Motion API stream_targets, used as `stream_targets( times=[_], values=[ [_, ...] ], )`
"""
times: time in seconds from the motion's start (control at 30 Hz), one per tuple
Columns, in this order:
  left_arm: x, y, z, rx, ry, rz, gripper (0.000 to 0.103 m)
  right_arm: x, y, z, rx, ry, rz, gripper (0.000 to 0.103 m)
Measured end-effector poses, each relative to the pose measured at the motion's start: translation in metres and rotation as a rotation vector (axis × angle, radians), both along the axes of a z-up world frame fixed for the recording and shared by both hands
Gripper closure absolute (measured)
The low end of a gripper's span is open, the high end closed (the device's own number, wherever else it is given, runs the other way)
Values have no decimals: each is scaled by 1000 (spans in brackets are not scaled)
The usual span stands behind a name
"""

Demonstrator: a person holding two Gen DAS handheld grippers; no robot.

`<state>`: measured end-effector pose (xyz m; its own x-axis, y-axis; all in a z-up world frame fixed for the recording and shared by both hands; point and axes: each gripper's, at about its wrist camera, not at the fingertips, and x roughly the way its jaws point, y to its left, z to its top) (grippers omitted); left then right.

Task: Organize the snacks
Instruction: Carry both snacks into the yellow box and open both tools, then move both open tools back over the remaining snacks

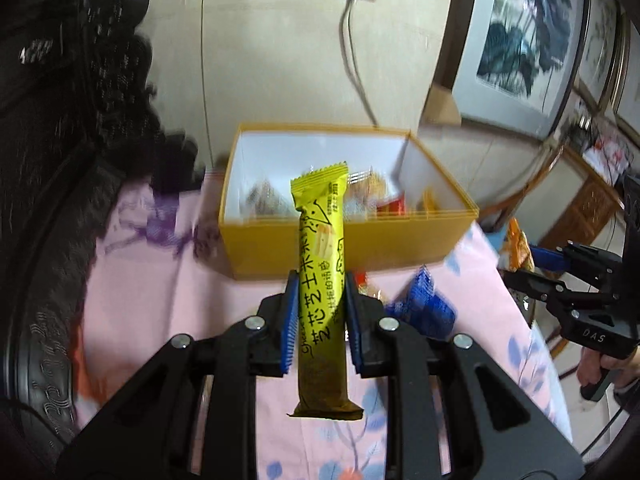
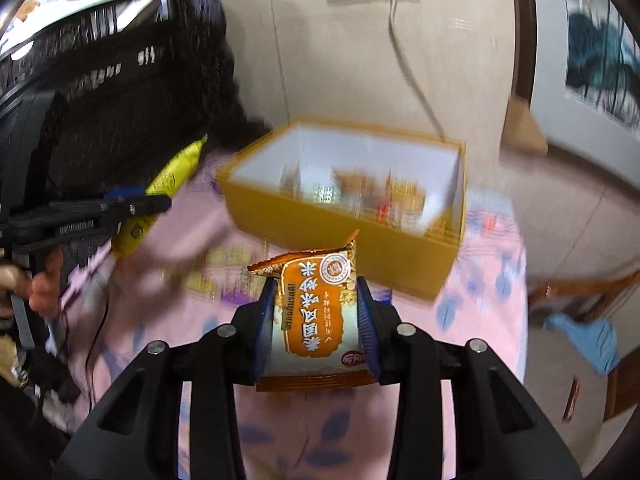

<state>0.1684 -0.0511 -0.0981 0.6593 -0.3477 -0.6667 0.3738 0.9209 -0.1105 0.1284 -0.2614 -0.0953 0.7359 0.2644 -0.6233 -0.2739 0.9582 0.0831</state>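
Pink floral cloth point(image 1: 160, 292) is covering the table, and a beige wall with a socket and plugged-in cable point(image 1: 352, 40) is rising behind it. A yellow box point(image 1: 344, 244) with white inner walls is sitting open at the far edge of the cloth, and several wrapped snacks point(image 1: 360, 200) are lying jumbled in its bottom, too blurred to tell apart.

The left gripper point(image 1: 322, 292) is pinching a long yellow snack bar point(image 1: 320, 280) between its blue pads, the bar standing upright in front of the box's near wall. The right gripper point(image 2: 316, 312) is squeezing an orange snack packet point(image 2: 316, 316), its pads pressing into both sides and buckling the wrapper.

Only the left wrist view is showing a blue packet point(image 1: 424, 304) lying on the cloth just right of the jaws, framed paintings point(image 1: 520, 40) on the right, and the other gripper point(image 1: 532, 264) off to the side holding its orange packet. Only the right wrist view is showing a blue glove point(image 2: 588, 336) lying beyond the table's right edge, and the yellow bar point(image 2: 176, 172) side-on in the neighbouring gripper point(image 2: 136, 206), with fingers point(image 2: 44, 280) wrapped around that handle.
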Motion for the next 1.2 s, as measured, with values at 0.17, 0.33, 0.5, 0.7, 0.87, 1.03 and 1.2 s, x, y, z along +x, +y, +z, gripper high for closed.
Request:
stream_targets(
  times=[0.17,0.33,0.5,0.7,0.87,1.03,1.2],
  values=[
    [43,-15,30,-46,-90,27,82,44,0,36,40,-138,-84,64],
    [96,-27,47,-73,-147,71,82,89,-5,47,53,-203,-181,64],
    [135,-34,36,-81,-123,106,82,121,-10,34,65,-183,-241,64],
    [155,-44,12,-55,-93,126,37,149,-3,10,32,-128,-228,29],
    [152,-35,15,-6,-87,275,2,135,3,15,6,-192,-250,1],
    [132,-25,24,-44,-115,257,2,123,-2,19,30,-161,-247,1],
    [110,-20,29,-26,-126,248,2,104,-10,22,49,-141,-263,1]
  ],
)
